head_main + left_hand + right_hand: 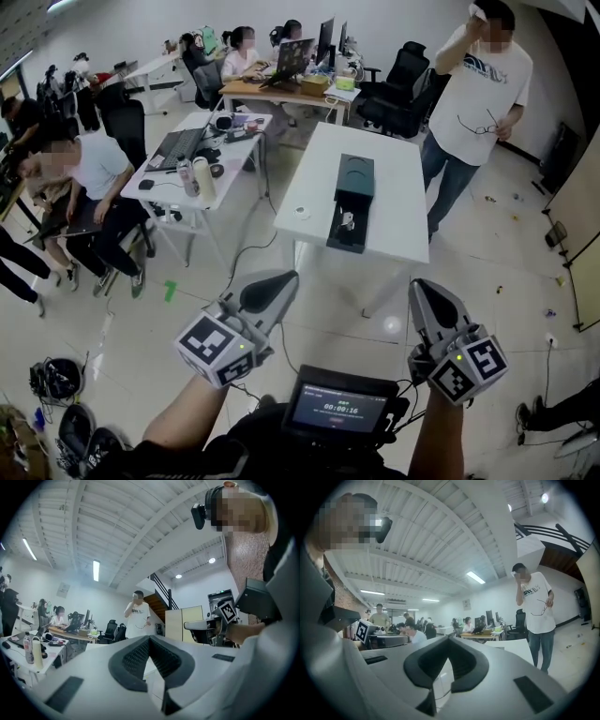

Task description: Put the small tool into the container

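Left claw [279, 283] and right claw [423, 287] both closed, empty. Container [352, 199] at 12 o'clock (near front edge of surface [398, 178]); open floor [328, 309] btwn.

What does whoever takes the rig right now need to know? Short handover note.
Left gripper: shut, empty, held up near the body.
Right gripper: shut, empty, also held up.
Things: the black box lies open on the white table, well ahead of both grippers. A small shiny item lies in it, too small to identify. A round white item lies on the table beside the box.
Done: nothing I can confirm.
Left: step up to the table, find the tool, put it in the box.
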